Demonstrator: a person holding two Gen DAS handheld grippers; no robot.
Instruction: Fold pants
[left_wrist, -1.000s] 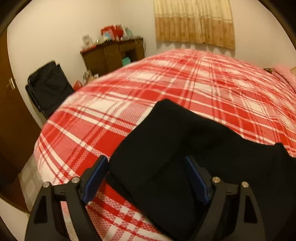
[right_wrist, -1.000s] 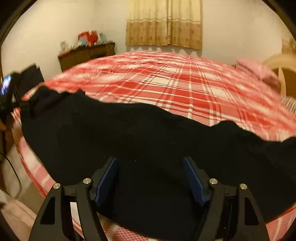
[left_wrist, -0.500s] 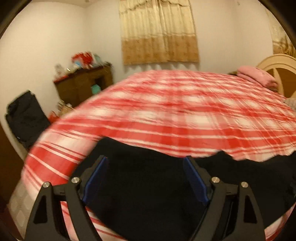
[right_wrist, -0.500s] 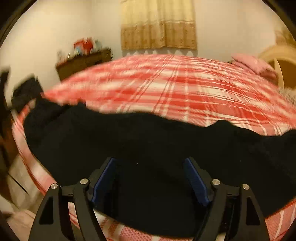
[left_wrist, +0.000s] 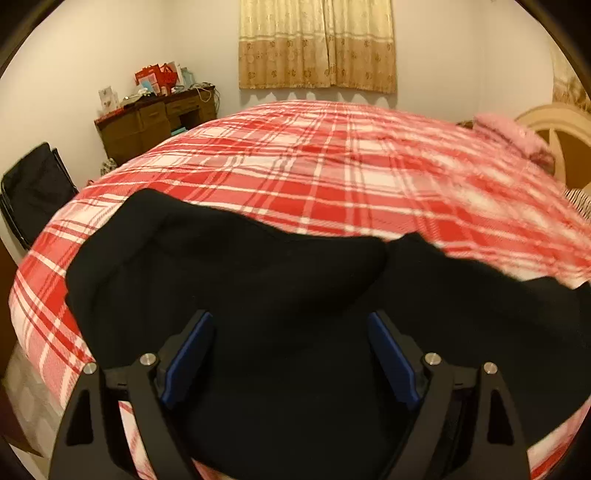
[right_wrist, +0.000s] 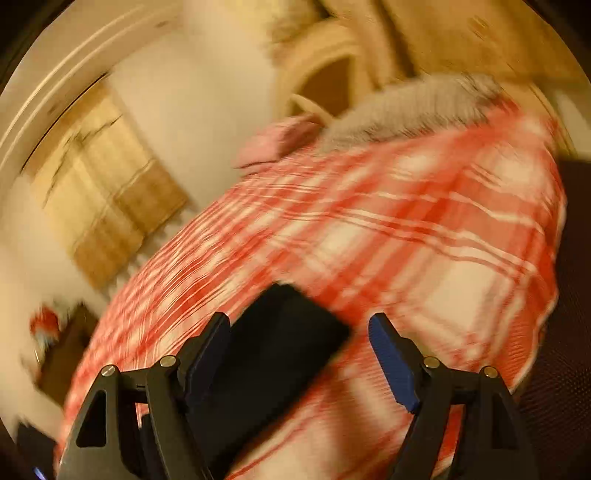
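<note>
The left gripper (left_wrist: 290, 354), black-framed with blue pads, points down and forward, its jaws spread wide with neither pad pressing on anything. The matching right gripper (right_wrist: 299, 356) is rolled sideways, jaws likewise wide apart, clamping nothing.

The right gripper (right_wrist: 299, 354) has swung and rolled toward one end of the pants (right_wrist: 273, 354).

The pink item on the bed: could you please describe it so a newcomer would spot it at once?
Start from the red plaid bed and look to its far right end, beside the cream arched headboard. The pink folded blanket lies there, the only plain pink thing on it.
</note>
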